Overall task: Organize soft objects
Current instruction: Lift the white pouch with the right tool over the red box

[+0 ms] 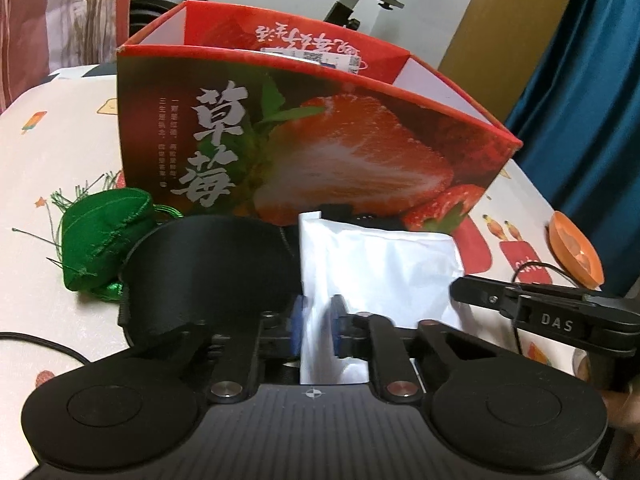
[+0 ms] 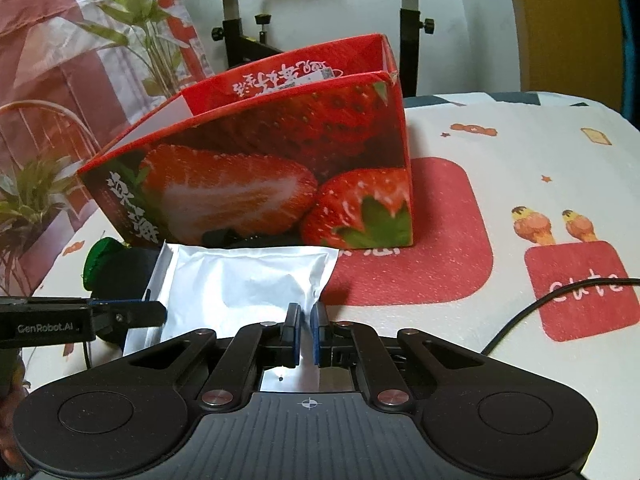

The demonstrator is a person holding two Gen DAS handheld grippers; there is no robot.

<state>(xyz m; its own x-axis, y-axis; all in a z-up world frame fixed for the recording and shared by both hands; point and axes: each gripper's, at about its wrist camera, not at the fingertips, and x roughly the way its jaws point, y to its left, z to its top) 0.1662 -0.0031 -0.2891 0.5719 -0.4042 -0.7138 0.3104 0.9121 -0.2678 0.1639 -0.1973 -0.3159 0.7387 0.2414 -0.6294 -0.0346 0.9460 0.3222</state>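
Note:
A soft white pouch lies on the table in front of a red strawberry box. My left gripper is shut on the pouch's near edge. My right gripper is shut on another corner of the same pouch, with the box just behind. A green stuffed pouch lies left of the box, beside a round black object. The right gripper's finger shows in the left wrist view, and the left gripper's finger in the right wrist view.
The patterned tablecloth covers the table. An orange dish sits at the right edge. A black cable runs across the cloth on the right. An exercise bike and a plant stand behind the table.

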